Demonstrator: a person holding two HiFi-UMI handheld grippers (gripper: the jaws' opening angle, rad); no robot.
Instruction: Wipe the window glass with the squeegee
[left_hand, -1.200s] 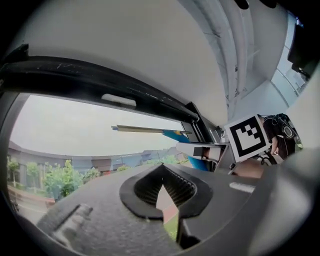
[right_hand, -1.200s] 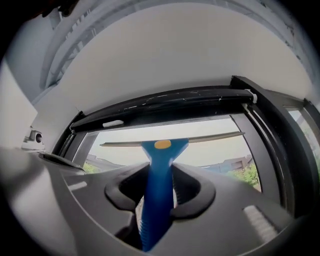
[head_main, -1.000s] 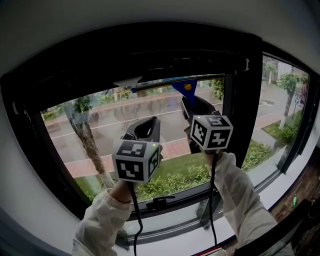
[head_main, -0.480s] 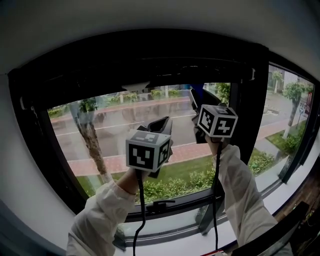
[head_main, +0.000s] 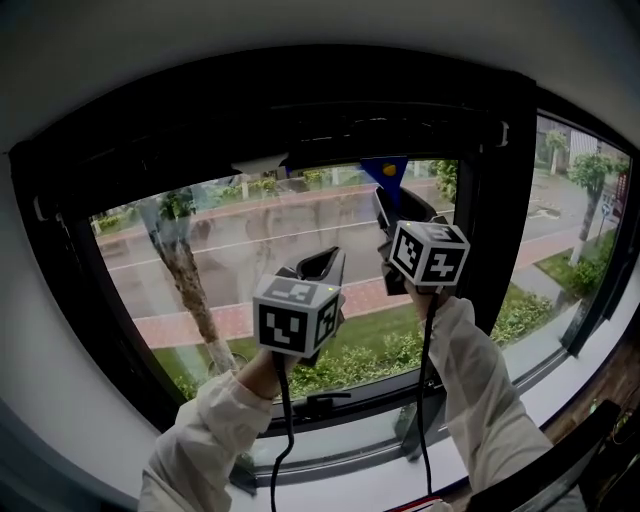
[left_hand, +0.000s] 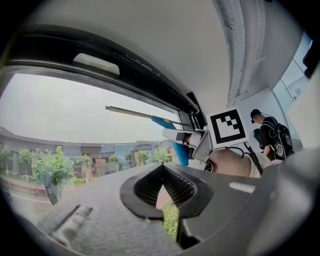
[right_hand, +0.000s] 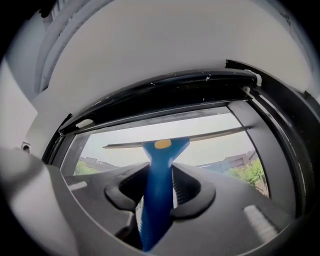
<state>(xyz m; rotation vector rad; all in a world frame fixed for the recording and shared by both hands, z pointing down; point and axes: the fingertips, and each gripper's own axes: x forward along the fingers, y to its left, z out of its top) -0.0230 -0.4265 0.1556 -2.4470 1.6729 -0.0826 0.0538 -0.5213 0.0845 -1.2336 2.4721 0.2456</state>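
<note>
My right gripper (head_main: 386, 212) is shut on the blue handle of the squeegee (head_main: 385, 169), raised high against the window glass (head_main: 220, 250). In the right gripper view the handle (right_hand: 157, 200) runs up between the jaws of the right gripper (right_hand: 159, 192), and the thin blade (right_hand: 175, 140) lies level just under the top of the black frame. My left gripper (head_main: 325, 266) hangs lower and to the left, in front of the pane, shut with nothing in it. From the left gripper (left_hand: 162, 189) view, the squeegee (left_hand: 177, 150) shows to the right.
A black window frame (head_main: 490, 200) surrounds the pane, with a vertical post right of the squeegee. A black latch handle (head_main: 325, 400) sits on the bottom rail above the white sill (head_main: 350, 470). A person (left_hand: 270, 135) stands behind in the room.
My left gripper has shifted right and slightly up, closer to the right one. The squeegee stays near the top of the pane, its blue head dipping back into view.
</note>
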